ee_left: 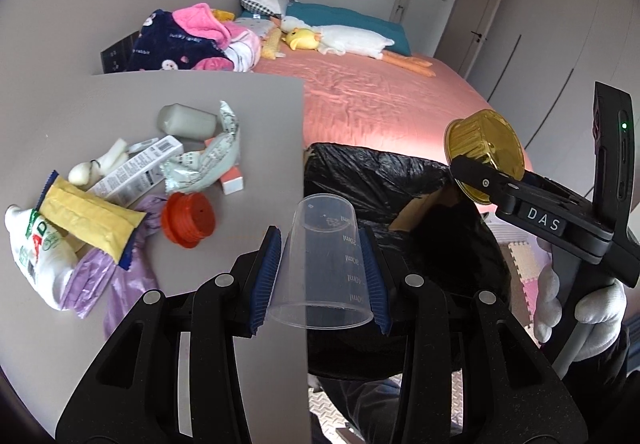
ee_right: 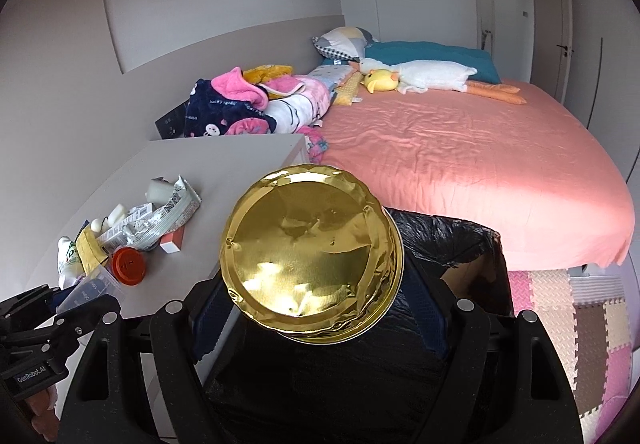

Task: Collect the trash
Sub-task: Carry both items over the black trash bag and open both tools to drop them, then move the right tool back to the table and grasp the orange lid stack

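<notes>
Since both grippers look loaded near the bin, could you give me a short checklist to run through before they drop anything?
1. Left gripper grips the clear measuring cup between its blue pads: ok.
2. Right gripper holds the gold foil cup: ok.
3. Mouth of the black trash bag is open: ok.
4. Measuring cup is fully over the bag: not ok, it straddles the edge of the grey table.
5. Foil cup is over the bag: ok in the right wrist view.
6. Room left inside the bag: cannot tell, its inside is dark.
</notes>
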